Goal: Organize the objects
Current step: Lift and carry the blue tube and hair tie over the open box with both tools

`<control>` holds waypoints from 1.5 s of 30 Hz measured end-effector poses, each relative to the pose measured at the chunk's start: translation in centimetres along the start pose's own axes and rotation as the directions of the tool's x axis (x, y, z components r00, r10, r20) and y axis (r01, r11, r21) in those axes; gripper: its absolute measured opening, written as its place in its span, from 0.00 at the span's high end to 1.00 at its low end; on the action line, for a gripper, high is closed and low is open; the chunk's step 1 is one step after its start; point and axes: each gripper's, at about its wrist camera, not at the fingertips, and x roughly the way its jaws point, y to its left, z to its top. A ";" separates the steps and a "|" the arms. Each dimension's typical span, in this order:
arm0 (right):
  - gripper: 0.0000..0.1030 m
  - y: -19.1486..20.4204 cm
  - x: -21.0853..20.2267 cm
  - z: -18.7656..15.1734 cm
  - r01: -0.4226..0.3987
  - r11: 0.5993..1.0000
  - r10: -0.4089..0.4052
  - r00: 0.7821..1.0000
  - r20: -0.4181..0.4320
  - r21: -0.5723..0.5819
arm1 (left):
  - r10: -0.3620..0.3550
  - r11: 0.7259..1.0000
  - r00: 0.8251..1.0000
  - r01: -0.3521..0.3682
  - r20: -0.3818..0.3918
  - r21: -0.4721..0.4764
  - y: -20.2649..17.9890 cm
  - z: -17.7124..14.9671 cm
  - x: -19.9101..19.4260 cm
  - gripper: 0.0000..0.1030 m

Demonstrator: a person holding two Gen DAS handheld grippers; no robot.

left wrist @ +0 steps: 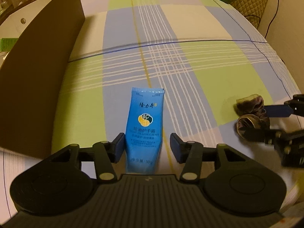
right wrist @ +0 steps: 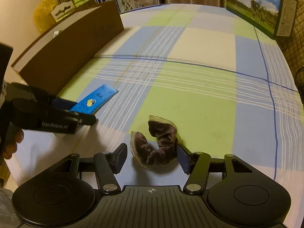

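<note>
Left hand-held gripper (left wrist: 147, 147) straddles a blue hand-cream tube (left wrist: 145, 125), fingers spread, on the plaid surface (left wrist: 209, 72); right hand-held gripper (right wrist: 152, 156), also spread, brackets a brown scrunchie (right wrist: 157, 146) nearby.

Free room: plaid cloth (right wrist: 199, 95) is bare ahead and to the right, out to milk carton (right wrist: 254, 5) at far edge.

Obstacles: cardboard box (left wrist: 38, 79) walls off left side, just beside left gripper (left wrist: 147, 147).

L jaws apart, blue tube (left wrist: 145, 129) filling most of gap, touching L pad.

R gripper (right wrist: 152, 156) jaws apart around brown scrunchie (right wrist: 157, 146); R pad touching it, slim gap on L.
</note>
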 end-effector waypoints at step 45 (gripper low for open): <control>0.83 2.0 -1.8 1.4 0.024 0.999 -0.022 0.996 0.091 -0.023 | -0.047 0.998 0.998 0.048 0.043 -0.041 1.7 -0.5 -3.0 0.94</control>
